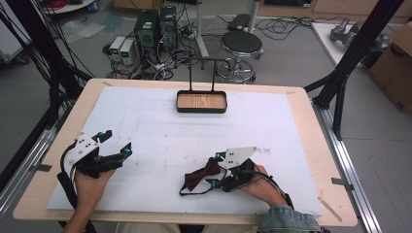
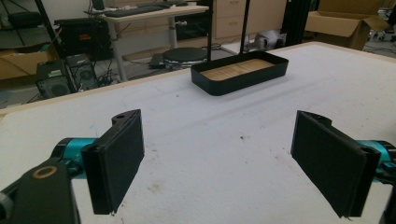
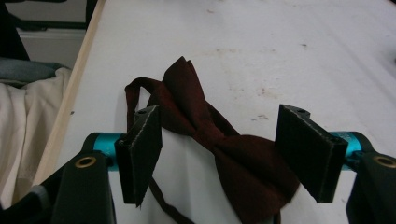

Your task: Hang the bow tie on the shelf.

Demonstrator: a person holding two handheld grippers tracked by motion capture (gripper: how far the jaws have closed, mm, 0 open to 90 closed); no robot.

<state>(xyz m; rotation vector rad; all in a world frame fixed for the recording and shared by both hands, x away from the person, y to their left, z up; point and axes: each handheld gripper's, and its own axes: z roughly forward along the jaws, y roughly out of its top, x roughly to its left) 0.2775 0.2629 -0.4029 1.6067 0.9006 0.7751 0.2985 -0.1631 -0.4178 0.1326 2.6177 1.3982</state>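
Workshop floor behind the bench (image 1: 301,126): grey, strewn with cables, computer towers (image 1: 155,26), a round black stool (image 1: 241,43), a cardboard box (image 1: 396,68) cut off at the right edge. Bench top of pale wood, covered by a white, slightly scuffed and speckled sheet (image 1: 160,131). At the far middle of the sheet, a shallow black rectangular tray (image 1: 201,102) with rounded corners, a wood-grain floor and a thin black upright frame.

Left hand-held gripper (image 1: 112,142), at the near left: jaws spread wide, flat black textured pads (image 2: 119,158) on teal mounts, nothing between them, bare sheet beneath.

Right hand-held gripper (image 1: 212,170), at the near middle-right: jaws apart, not clamped, straddling a dark red bow tie (image 1: 201,174) of soft matte fabric, flat on the sheet near the front edge. Centre knot and one pleated wing seen between the pads; thin strap looped beside it. Pad contact with the fabric: cannot tell. Lower end of the tie cut off in the right gripper view.
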